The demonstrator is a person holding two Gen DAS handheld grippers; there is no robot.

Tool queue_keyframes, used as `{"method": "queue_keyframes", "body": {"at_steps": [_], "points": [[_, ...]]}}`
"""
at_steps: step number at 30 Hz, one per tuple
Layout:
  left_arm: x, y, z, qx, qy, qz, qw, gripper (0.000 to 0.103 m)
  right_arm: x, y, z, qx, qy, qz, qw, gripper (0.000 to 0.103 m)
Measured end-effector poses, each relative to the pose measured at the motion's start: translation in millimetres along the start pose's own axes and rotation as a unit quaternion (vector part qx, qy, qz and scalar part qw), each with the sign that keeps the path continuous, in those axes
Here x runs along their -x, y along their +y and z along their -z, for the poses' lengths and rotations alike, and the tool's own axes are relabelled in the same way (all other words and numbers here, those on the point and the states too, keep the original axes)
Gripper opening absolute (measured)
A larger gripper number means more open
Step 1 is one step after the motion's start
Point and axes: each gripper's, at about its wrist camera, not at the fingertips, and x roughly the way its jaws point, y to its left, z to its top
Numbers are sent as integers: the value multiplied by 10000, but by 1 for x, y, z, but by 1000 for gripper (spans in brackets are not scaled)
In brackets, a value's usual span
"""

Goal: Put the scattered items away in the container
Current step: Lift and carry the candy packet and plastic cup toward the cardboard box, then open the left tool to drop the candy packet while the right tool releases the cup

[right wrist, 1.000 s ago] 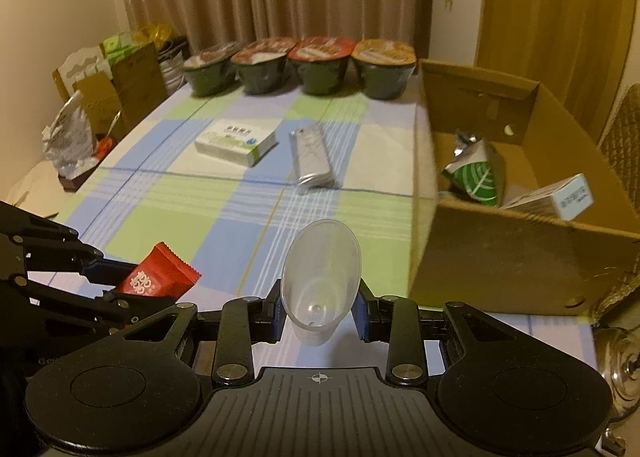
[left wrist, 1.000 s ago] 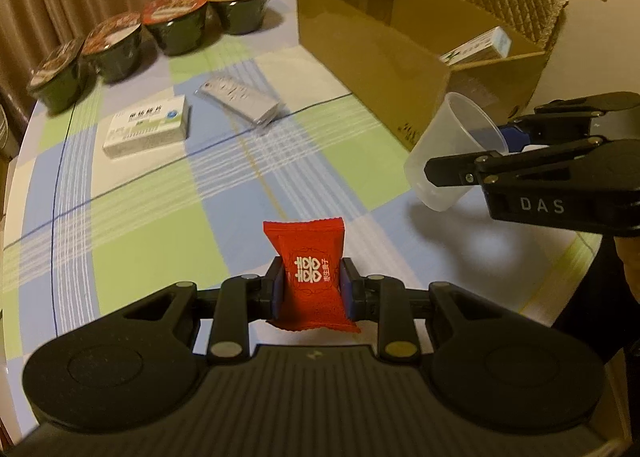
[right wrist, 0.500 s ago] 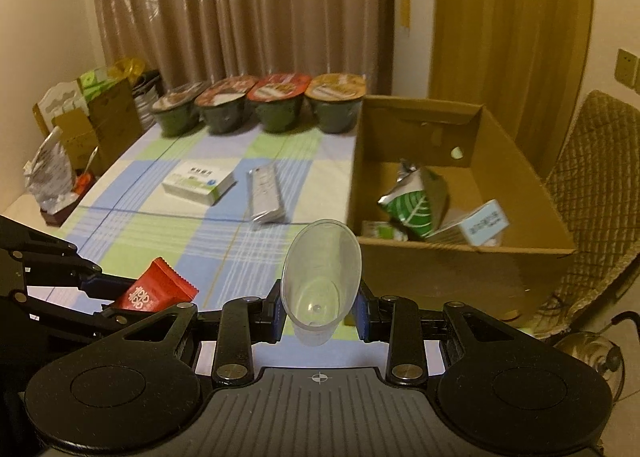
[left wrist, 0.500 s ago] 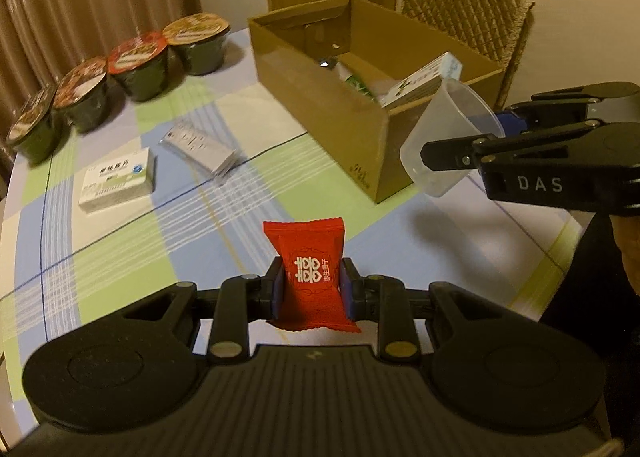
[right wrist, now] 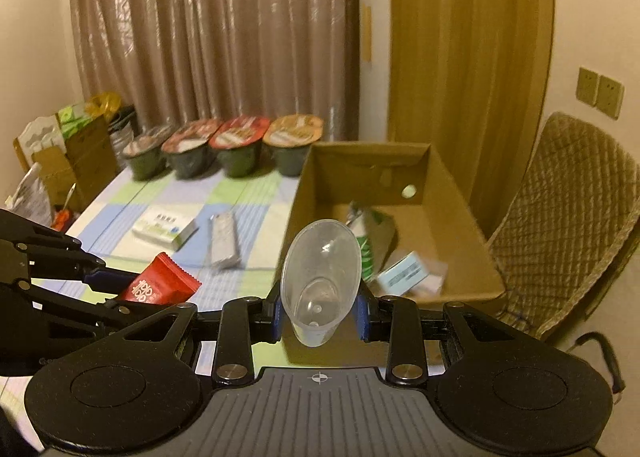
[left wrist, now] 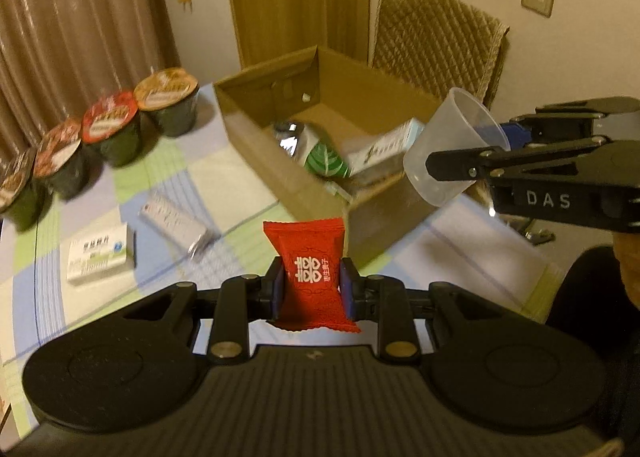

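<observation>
My left gripper (left wrist: 311,281) is shut on a red snack packet (left wrist: 310,269), held above the table just short of the open cardboard box (left wrist: 296,181). My right gripper (right wrist: 320,307) is shut on a clear plastic cup (right wrist: 320,269), raised over the box's near wall (right wrist: 340,353). The cup (left wrist: 452,149) also shows at the right of the left wrist view, and the packet (right wrist: 160,281) at the left of the right wrist view. Inside the box lie a green leaf-print pouch (left wrist: 324,163) and a white carton (left wrist: 384,147). On the checked tablecloth rest a white medicine box (left wrist: 100,253) and a silvery packet (left wrist: 172,219).
Several sealed noodle bowls (left wrist: 112,133) line the table's far edge. A quilted chair (left wrist: 436,45) stands behind the box. Bags and cartons (right wrist: 68,149) crowd the far left beside the table. Curtains and a wooden door back the room.
Both grippers have risen and moved toward the box with their loads; the box interior now shows from above. The grips are unchanged.
</observation>
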Motion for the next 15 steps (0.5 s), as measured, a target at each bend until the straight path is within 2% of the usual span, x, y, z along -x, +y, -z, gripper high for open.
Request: {"method": "queue_keyframes", "body": {"at_steps": [9,15], "points": [[-22,-11,-61,-53,-329,348,9988,23,-5,-35,-26,17,-265,285,9992,36],[-50,-19,-86,-82,-384,467,9981,23,-18,-58,-36,15,-277,483,9984,36]]}}
